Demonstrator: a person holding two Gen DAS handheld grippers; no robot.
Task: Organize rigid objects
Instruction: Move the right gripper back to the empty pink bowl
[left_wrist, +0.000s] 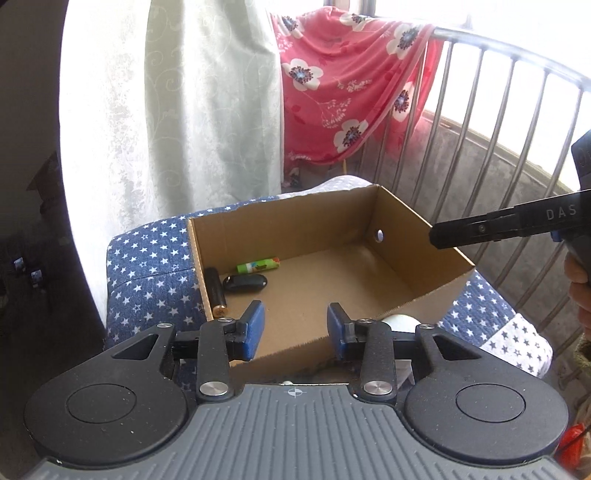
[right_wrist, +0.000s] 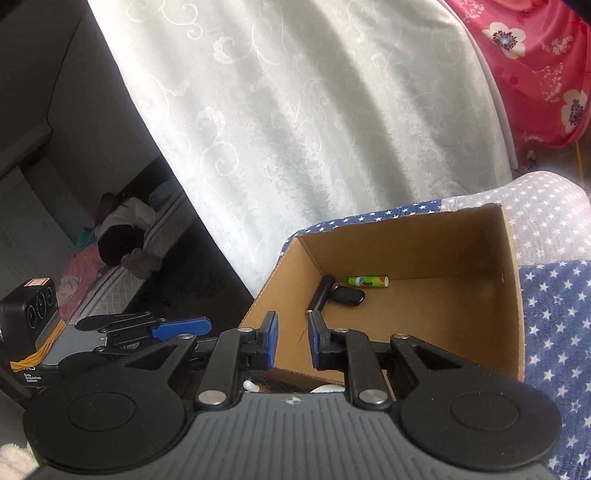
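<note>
Box: your cardboard box (left_wrist: 388, 229) sits open-topped on the star-print cushion (left_wrist: 147, 266); plain corrugated walls, serrated near rim.
Contents: cylindrical battery (left_wrist: 216, 291) along the left wall, glossy black key fob (left_wrist: 245, 283) touching it, green tube (left_wrist: 258, 265) just behind.
Left gripper (left_wrist: 295, 328): your fingers stand parted over the near rim, nothing between them.
Right gripper (right_wrist: 291, 341): pads nearly closed, a narrow gap, grasping nothing.
Outside: a white rounded object (left_wrist: 400, 321) lies just beside the near wall, mostly hidden.
Handling: judged light, stiff, smooth; cylinders may roll, so pinch yours across the middle.
</note>
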